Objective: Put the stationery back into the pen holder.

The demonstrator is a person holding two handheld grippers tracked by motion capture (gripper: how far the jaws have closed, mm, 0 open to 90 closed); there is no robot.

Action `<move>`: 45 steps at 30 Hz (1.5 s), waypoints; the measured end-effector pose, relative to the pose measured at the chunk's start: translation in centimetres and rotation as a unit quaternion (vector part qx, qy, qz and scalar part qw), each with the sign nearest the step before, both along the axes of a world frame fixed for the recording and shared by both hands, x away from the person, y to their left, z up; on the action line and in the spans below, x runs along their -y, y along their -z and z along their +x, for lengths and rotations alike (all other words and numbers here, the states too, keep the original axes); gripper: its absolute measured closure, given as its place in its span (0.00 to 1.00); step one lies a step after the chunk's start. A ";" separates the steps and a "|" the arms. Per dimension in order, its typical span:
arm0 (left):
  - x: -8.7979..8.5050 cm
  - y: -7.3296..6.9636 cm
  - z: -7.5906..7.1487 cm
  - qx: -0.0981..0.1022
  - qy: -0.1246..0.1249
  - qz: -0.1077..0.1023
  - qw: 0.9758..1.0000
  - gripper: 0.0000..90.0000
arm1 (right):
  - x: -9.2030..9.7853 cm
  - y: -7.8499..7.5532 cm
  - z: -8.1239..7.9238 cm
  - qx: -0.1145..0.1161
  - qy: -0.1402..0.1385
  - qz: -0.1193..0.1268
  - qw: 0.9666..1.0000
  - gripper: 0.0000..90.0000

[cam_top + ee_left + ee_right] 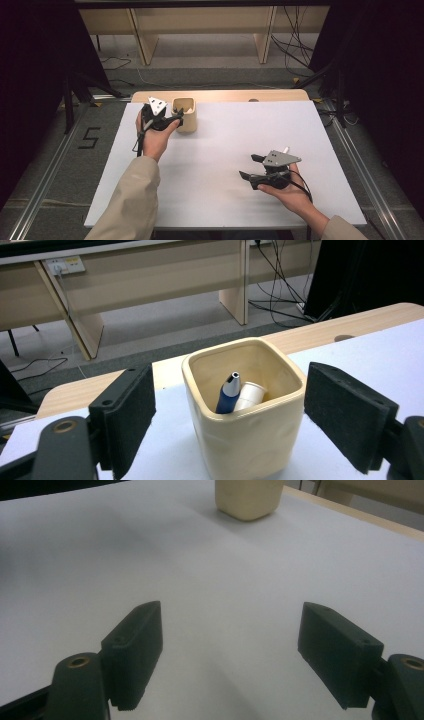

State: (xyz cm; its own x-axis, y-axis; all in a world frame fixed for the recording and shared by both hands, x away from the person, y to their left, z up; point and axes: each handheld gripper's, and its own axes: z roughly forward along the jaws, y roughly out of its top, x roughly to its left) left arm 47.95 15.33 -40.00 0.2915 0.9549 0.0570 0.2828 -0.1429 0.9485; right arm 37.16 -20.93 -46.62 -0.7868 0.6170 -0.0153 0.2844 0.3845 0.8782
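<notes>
Glossy ceramic cup (245, 440), plastic pen (228, 396), matt white tabletop (220, 150).

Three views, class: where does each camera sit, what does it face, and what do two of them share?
High view: above the table, looking down; forearms, both hands, left claw, right claw.
Left gripper view: on the left claw, facing the cream cup holding a blue pen.
Right gripper view: on the open right claw, over the table.
All share the cup.
</notes>
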 end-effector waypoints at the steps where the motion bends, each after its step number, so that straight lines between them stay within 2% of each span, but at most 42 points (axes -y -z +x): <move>1: 0.0 -0.1 -0.3 0.003 0.002 -0.001 1.000 0.22 | 0.0 0.0 0.0 0.000 0.000 0.000 1.000 0.30; 10: -0.4 -0.3 -2.7 0.009 0.013 0.001 1.000 0.22 | 0.1 0.0 0.1 -0.001 0.003 0.000 1.000 0.29; 15: -0.5 0.1 -4.0 0.003 0.025 0.000 1.000 0.22 | 0.2 0.0 0.2 0.000 0.004 0.001 1.000 0.29; 21: -0.2 1.0 -5.9 0.000 0.041 -0.002 0.999 0.22 | 0.4 -0.1 0.4 0.001 0.006 0.002 1.000 0.29; 22: -0.2 1.1 -6.3 0.001 0.044 -0.002 0.999 0.22 | 0.5 -0.3 0.3 -0.007 0.003 -0.009 1.000 0.29; 23: -0.1 1.3 -6.6 0.000 0.047 -0.002 0.999 0.22 | 0.5 -0.1 0.4 -0.001 0.008 0.003 1.000 0.29; 29: 0.4 2.6 -8.9 -0.004 0.066 -0.005 0.998 0.22 | 1.3 -0.6 0.8 0.002 0.015 0.004 1.000 0.29; 34: 0.7 3.9 -10.6 -0.017 0.086 0.007 0.996 0.21 | 2.7 -1.3 1.5 0.004 0.039 0.016 0.999 0.29; 37: 0.7 4.5 -11.3 -0.025 0.090 0.007 0.996 0.21 | 3.7 -1.7 2.0 0.002 0.053 0.023 0.998 0.29; 45: 0.3 5.4 -13.1 -0.035 0.096 0.006 0.995 0.22 | 5.6 -1.8 3.3 -0.009 0.088 0.019 0.996 0.30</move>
State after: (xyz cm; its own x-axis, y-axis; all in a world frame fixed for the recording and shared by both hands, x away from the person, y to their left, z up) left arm 34.81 15.04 -45.39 0.4724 0.8804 0.0412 0.3148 -0.2122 0.9251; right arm 40.41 -26.56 -44.82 -0.6657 0.7459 0.0239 0.3610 0.2938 0.8851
